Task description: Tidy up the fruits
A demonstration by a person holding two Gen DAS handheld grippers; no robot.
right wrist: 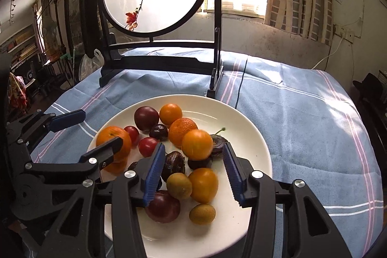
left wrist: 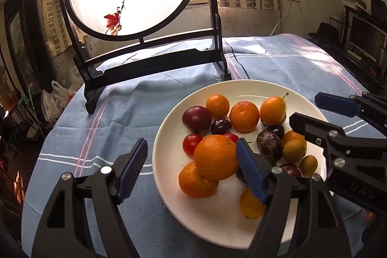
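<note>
White plate [left wrist: 169, 127] held the fruits on the blue cloth [left wrist: 121, 98]. Both tongs stood released: left gripper [left wrist: 193, 168] had the big orange [left wrist: 215, 157] between its pads, untouched; right gripper [right wrist: 193, 173] had the yellow-orange fruit [right wrist: 197, 144] at 12 o'clock.

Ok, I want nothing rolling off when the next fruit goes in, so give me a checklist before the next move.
1. Left gripper free: ok, fingers apart; the orange between them looks released.
2. Right gripper free: ok, open, pads touching no fruit.
3. Stem-tipped orange fruit settled: not ok, blurred and perched on dark fruit.
4. Plate flat on the blue tablecloth: ok.
5. Room on the plate: ok, far right side is bare.
6. Fruit still off the plate: cannot tell.
</note>
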